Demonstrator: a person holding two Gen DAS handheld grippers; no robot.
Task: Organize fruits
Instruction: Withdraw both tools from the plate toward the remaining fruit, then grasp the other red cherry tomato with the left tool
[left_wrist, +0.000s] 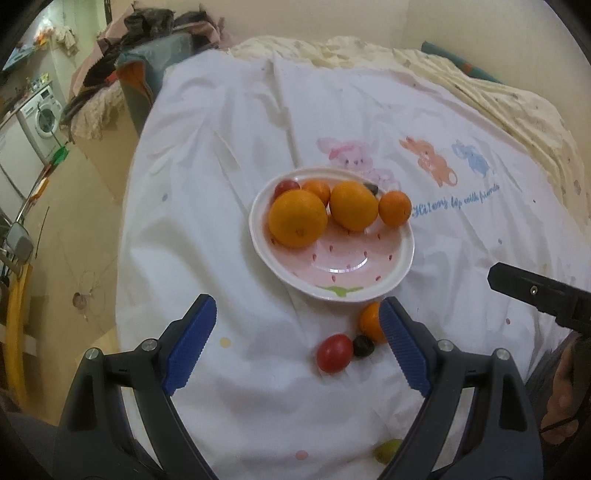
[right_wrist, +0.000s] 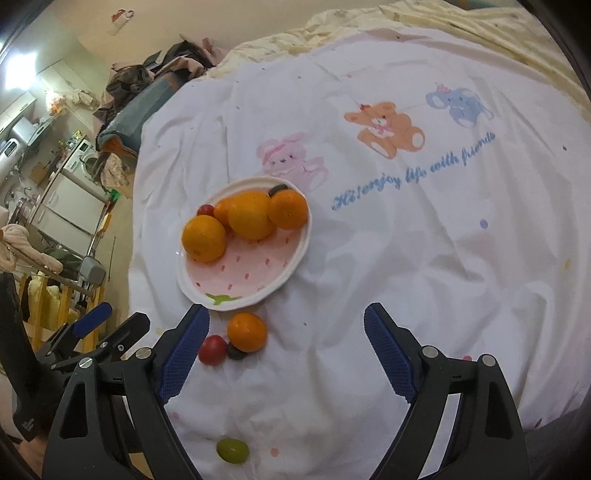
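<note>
A pink strawberry-pattern plate (left_wrist: 369, 273) (right_wrist: 255, 266) sits on the white bedsheet and holds several oranges, a red tomato and a dark grape. In front of the plate lie a small orange (left_wrist: 369, 321) (right_wrist: 246, 331), a red cherry tomato (left_wrist: 334, 352) (right_wrist: 212, 349) and a dark grape (left_wrist: 364, 346) (right_wrist: 236, 353). A green grape (left_wrist: 388, 450) (right_wrist: 232, 450) lies nearer. My left gripper (left_wrist: 297, 321) is open and empty above the sheet; its right finger partly covers the small orange. My right gripper (right_wrist: 286, 325) is open and empty, right of the loose fruit.
The white sheet (right_wrist: 406, 240) with cartoon animals covers the bed. The bed's left edge drops to the floor (left_wrist: 92, 229). Piled clothes (left_wrist: 155, 26) and a washing machine (left_wrist: 40, 118) stand at the far left. The right gripper (left_wrist: 535, 295) shows in the left wrist view.
</note>
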